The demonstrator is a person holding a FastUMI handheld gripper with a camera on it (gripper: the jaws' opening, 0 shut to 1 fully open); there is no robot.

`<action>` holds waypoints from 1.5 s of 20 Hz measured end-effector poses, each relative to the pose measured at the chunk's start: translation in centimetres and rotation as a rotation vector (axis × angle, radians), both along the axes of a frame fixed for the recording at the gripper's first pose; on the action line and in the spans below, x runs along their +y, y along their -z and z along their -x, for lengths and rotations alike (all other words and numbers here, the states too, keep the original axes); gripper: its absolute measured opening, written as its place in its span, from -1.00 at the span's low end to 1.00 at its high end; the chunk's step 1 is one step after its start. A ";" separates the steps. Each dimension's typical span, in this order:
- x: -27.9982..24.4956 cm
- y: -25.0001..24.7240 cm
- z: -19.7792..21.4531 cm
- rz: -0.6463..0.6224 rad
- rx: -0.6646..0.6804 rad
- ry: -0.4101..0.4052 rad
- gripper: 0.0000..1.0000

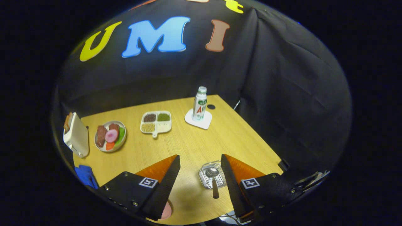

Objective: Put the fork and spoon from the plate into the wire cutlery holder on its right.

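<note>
My gripper [200, 157] stands open above the wooden table [188, 141], with nothing between its fingers. Below it, close to the right finger [230, 179], sits the wire cutlery holder [205, 180]. A spoon [213, 173] stands in the holder, bowl up, its brown handle leaning out towards me. A sliver of a pink plate [166, 211] peeks out from under the left finger [163, 185]; that finger hides the rest of the plate.
At the far left stands a white toaster [75, 135] with bread in it. Beside it are a plate of food [110, 135], a four-part snack tray [156, 122], and a bottle [200, 103] on a white coaster [205, 123]. A blue cloth [85, 175] lies near the left edge.
</note>
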State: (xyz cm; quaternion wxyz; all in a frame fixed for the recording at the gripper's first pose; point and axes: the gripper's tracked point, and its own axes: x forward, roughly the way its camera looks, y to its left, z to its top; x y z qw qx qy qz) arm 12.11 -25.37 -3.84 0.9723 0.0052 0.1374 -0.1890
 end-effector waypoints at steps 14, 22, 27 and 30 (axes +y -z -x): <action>10.2 -12.5 5.3 0.084 -0.474 -0.180 0.62; 19.7 -9.2 6.9 0.078 -0.415 -0.341 0.62; 24.1 -6.2 8.7 0.038 -0.371 -0.423 0.62; 25.3 -3.7 9.3 -0.006 -0.322 -0.431 0.62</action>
